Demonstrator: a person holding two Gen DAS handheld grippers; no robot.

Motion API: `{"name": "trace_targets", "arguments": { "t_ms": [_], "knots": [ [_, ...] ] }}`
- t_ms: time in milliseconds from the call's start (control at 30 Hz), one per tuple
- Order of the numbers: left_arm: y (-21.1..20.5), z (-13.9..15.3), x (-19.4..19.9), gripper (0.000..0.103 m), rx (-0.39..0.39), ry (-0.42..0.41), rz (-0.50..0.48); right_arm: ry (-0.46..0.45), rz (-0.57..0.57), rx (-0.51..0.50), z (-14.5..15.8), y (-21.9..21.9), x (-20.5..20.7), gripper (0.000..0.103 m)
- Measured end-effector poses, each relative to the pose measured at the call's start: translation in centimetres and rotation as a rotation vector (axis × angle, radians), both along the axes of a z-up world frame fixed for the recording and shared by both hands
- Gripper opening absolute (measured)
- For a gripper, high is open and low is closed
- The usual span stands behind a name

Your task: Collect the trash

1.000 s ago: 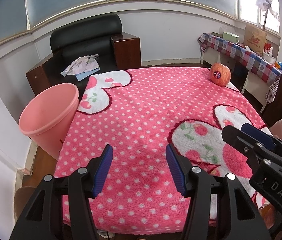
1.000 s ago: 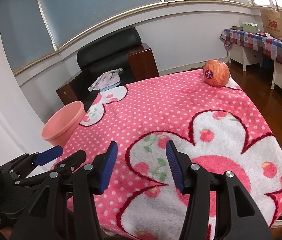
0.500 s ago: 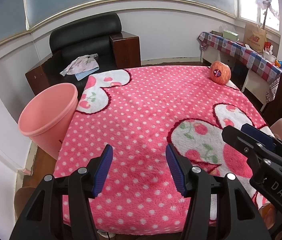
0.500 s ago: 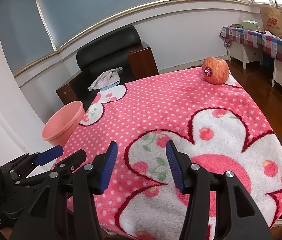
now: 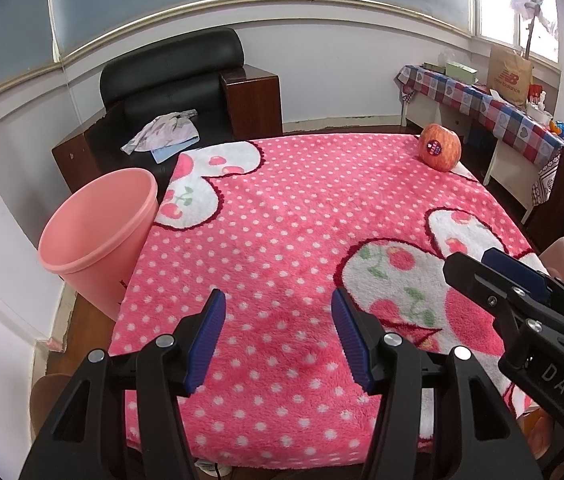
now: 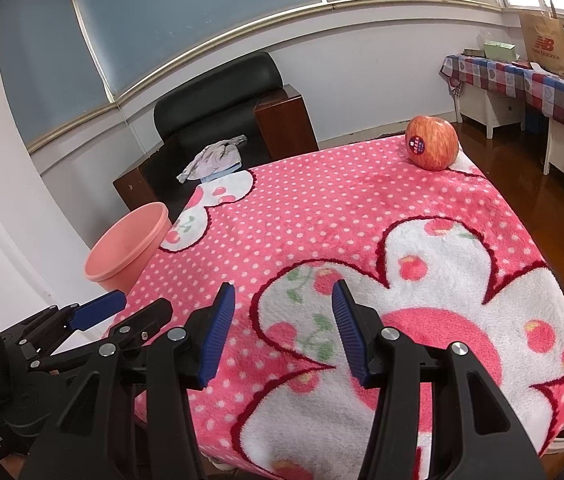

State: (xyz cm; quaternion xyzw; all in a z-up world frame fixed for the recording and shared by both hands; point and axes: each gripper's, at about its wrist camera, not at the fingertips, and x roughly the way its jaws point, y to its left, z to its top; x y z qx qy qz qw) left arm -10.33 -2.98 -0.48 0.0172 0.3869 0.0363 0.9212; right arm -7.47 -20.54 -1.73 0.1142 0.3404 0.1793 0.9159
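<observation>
A red apple point(image 5: 440, 146) with a sticker stands at the far right corner of the table, which is covered by a pink polka-dot blanket point(image 5: 282, 232); it also shows in the right wrist view point(image 6: 432, 142). A pink bin point(image 5: 98, 228) stands on the floor at the table's left side, and shows in the right wrist view point(image 6: 126, 246). My left gripper point(image 5: 278, 332) is open and empty above the near edge. My right gripper point(image 6: 283, 330) is open and empty beside it, over the near right part.
A black armchair point(image 5: 170, 92) with crumpled cloth point(image 5: 162, 134) stands behind the table, next to a wooden cabinet point(image 5: 256, 100). A side table with a checked cloth point(image 5: 481, 104) and a paper bag point(image 5: 507, 76) lines the right wall.
Both grippers have drifted slightly; the apple sits a little lower and left in the right wrist view. Both stay open and empty.
</observation>
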Motion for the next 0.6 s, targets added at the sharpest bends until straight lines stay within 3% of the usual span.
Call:
{"name": "trace_targets", "arguments": {
  "t_ms": [600],
  "knots": [
    [-0.21,0.18,-0.12,0.055,0.006,0.002,-0.002,0.003,0.001,0.007,0.08,-0.09,-0.07,0.051]
  ]
}}
